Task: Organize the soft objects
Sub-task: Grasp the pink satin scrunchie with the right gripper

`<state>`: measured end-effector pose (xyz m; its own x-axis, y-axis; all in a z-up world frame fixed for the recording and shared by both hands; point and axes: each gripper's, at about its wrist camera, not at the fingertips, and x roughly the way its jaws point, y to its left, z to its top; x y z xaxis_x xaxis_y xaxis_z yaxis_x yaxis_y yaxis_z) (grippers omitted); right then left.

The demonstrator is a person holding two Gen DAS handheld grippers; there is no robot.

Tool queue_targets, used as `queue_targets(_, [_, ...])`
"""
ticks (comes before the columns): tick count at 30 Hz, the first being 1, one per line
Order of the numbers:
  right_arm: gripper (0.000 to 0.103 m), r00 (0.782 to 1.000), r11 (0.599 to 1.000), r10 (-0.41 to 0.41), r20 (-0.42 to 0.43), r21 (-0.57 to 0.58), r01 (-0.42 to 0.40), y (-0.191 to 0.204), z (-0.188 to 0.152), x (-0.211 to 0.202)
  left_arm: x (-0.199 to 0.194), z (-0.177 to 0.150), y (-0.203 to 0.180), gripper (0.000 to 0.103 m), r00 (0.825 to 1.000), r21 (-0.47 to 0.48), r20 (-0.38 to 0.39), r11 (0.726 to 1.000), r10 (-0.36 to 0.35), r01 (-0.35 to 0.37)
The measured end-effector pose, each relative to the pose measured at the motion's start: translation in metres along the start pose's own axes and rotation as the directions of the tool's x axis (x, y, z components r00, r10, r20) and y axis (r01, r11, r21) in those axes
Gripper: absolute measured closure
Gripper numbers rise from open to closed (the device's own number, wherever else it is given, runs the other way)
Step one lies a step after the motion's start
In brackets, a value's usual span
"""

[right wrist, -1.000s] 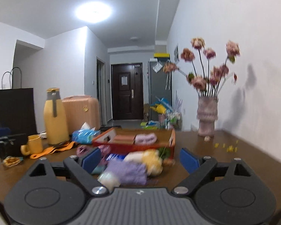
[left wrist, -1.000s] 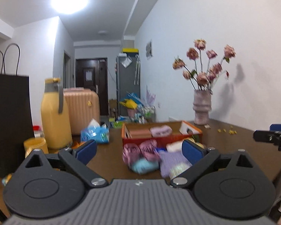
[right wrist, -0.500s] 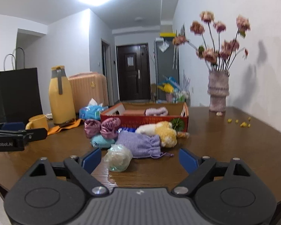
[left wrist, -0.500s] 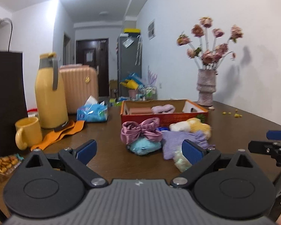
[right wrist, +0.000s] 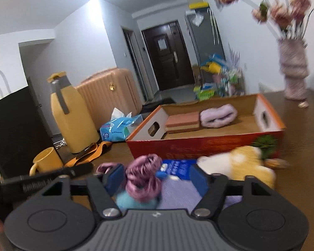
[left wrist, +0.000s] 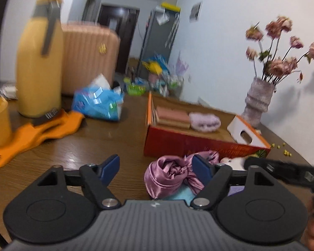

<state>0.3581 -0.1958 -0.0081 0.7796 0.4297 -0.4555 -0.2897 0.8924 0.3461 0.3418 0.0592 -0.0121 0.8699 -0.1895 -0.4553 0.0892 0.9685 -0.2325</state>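
Observation:
A heap of soft things lies on the brown table in front of a red cardboard box (left wrist: 198, 144) (right wrist: 198, 144). The box holds a pink sponge (right wrist: 183, 121) and a lilac fluffy roll (right wrist: 217, 116). My left gripper (left wrist: 157, 169) is closing around a pink satin scrunchie (left wrist: 169, 173), which lies on a light blue plush (left wrist: 180, 194). Only its right pad is near the cloth. My right gripper (right wrist: 157, 177) is also closing over the scrunchie (right wrist: 143, 177) and a purple pouch (right wrist: 178, 194), and its pads are not pressing. A yellow-white plush (right wrist: 240, 165) and a blue packet (right wrist: 178, 169) lie beside them.
At the left stand a yellow thermos (left wrist: 39, 62), a yellow mug (right wrist: 46, 161), an orange strap (left wrist: 31, 133) and a blue tissue pack (left wrist: 98, 102). A vase of dried flowers (left wrist: 257, 102) stands at the back right. A black bag (right wrist: 10, 129) stands at the far left.
Both grippers have moved forward and down to the heap, and both pairs of jaws have narrowed. The scrunchie now lies between the fingers of each.

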Motion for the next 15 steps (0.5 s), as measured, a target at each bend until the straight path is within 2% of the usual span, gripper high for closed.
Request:
queue_targets(1, [0.050, 1.000, 1.000, 0.000, -0.020, 0.014, 0.000, -0.002, 0.003, 0.013, 0.011, 0.000, 0.005, 0.037, 1.000, -0.015, -0.029, 1.000, -0.011, 0.010])
queue_targets(3, [0.053, 0.998, 0.999, 0.001, -0.063, 0.039, 0.001, -0.005, 0.006, 0.037, 0.025, -0.002, 0.014, 0.060, 0.996, -0.057, -0.072, 0.997, -0.055, 0.051])
queue_targets(4, [0.054, 0.997, 0.998, 0.004, -0.074, 0.059, 0.001, -0.006, 0.006, 0.046, 0.030, -0.003, 0.018, 0.067, 0.992, -0.079, -0.083, 0.993, -0.091, 0.084])
queue_targets(5, [0.058, 0.996, 0.997, 0.011, -0.085, 0.072, -0.005, -0.007, 0.006, 0.053, 0.032, -0.004, 0.022, 0.080, 0.989, -0.098, -0.089, 0.989, -0.122, 0.113])
queue_targets(6, [0.063, 0.995, 0.997, 0.022, -0.098, 0.076, -0.014, -0.009, 0.005, 0.059, 0.033, -0.006, 0.024, 0.082, 0.986, -0.105, -0.091, 0.986, -0.141, 0.132])
queue_targets(7, [0.079, 0.993, 0.996, 0.039, -0.115, 0.081, -0.030, -0.009, 0.004, 0.064, 0.033, -0.006, 0.023, 0.082, 0.986, -0.099, -0.086, 0.986, -0.144, 0.135])
queue_targets(8, [0.089, 0.990, 0.995, 0.055, -0.132, 0.087, -0.044, -0.009, 0.002, 0.067, 0.031, -0.006, 0.022, 0.084, 0.987, -0.095, -0.083, 0.987, -0.140, 0.132])
queue_targets(10, [0.094, 0.992, 0.996, 0.052, -0.116, 0.077, -0.044, -0.005, 0.001, 0.063, 0.024, -0.005, 0.018, 0.089, 0.987, -0.084, -0.073, 0.987, -0.140, 0.134])
queue_targets(11, [0.096, 0.993, 0.997, 0.047, -0.106, 0.061, -0.041, -0.002, 0.001, 0.058, 0.018, -0.003, 0.015, 0.095, 0.989, -0.077, -0.062, 0.988, -0.137, 0.132])
queue_targets(15, [0.097, 0.998, 0.999, 0.053, -0.019, -0.001, -0.053, 0.015, 0.005, 0.005, -0.026, 0.004, -0.001, 0.095, 0.986, -0.045, 0.007, 0.985, -0.169, 0.169])
